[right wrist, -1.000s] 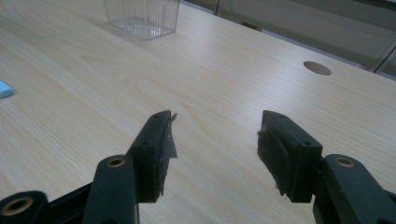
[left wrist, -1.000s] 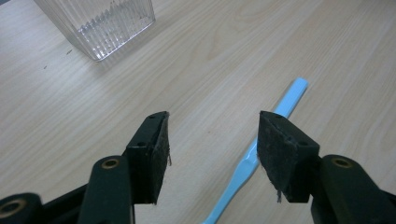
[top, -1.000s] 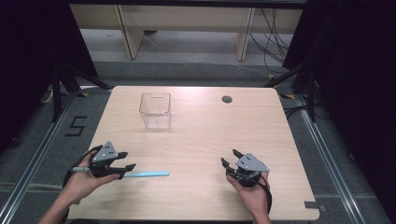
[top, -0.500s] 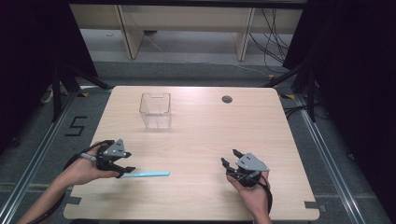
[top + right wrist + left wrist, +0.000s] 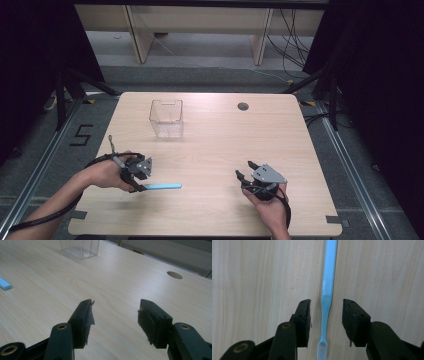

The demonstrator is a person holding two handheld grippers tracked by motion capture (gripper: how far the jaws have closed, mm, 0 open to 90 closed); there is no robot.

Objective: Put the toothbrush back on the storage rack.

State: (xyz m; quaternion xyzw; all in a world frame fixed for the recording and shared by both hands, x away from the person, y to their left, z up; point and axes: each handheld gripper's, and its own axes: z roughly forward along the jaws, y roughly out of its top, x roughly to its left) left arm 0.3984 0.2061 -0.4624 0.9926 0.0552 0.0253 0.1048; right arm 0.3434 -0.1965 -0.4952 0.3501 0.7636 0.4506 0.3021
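Note:
A light blue toothbrush (image 5: 165, 186) lies flat on the wooden table (image 5: 215, 145) near its front left. In the left gripper view the toothbrush (image 5: 328, 290) runs away from me, bristle head nearest. My left gripper (image 5: 142, 186) sits over the head end. Its jaws have just been closing and now straddle the neck (image 5: 325, 302), with a gap on each side and no pad touching. My right gripper (image 5: 244, 169) rests at the front right, open and empty (image 5: 115, 302). The far end of the toothbrush (image 5: 4, 284) shows in the right gripper view.
A clear plastic box (image 5: 166, 117) stands upright at the back left of the table, also seen as the box (image 5: 80, 247) ahead of the right gripper. A round cable hole (image 5: 243, 106) is at the back centre. Dark floor and shelving legs surround the table.
My left hand has slid right along the table to the toothbrush's head end, and its jaws have narrowed around the neck. The right hand and the toothbrush have stayed put.

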